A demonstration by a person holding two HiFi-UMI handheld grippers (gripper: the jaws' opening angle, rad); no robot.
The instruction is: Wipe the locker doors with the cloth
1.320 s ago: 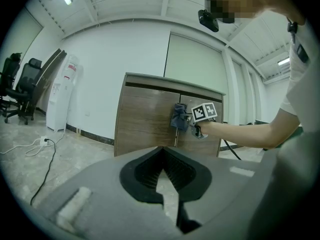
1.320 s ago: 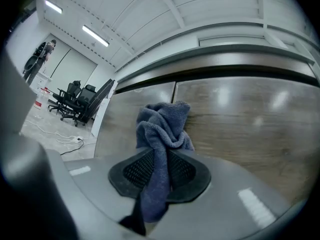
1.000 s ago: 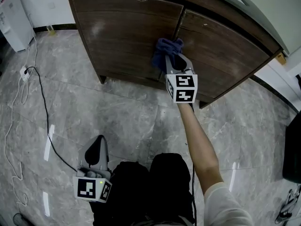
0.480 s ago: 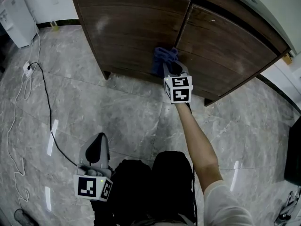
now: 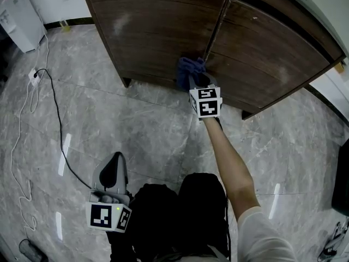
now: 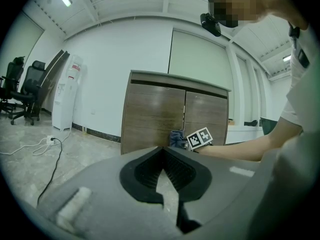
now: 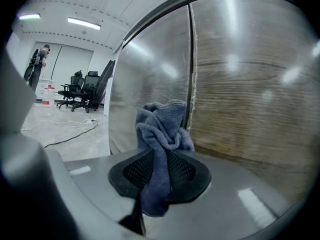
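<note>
A dark brown wooden locker with two doors (image 5: pixel 158 31) stands on the marble floor. My right gripper (image 5: pixel 192 76) is shut on a bunched blue cloth (image 5: pixel 189 70), which presses against the lower part of the doors at the seam between them. In the right gripper view the cloth (image 7: pixel 161 134) bulges out of the jaws and covers the seam (image 7: pixel 191 59). My left gripper (image 5: pixel 113 171) hangs low by the person's leg, far from the locker, shut with nothing in it; its own view shows the shut gripper (image 6: pixel 161 160) and the locker (image 6: pixel 175 116) ahead.
A black cable (image 5: pixel 54 124) and a white cord (image 5: pixel 16 146) trail across the floor at the left, from a plug block (image 5: pixel 34 75). A white appliance (image 5: pixel 16 15) stands at the far left. Office chairs (image 7: pixel 82 89) stand farther back in the room.
My right gripper with the cloth has slid down the doors, from mid-height near the seam towards their lower edge. The left gripper has stayed where it was.
</note>
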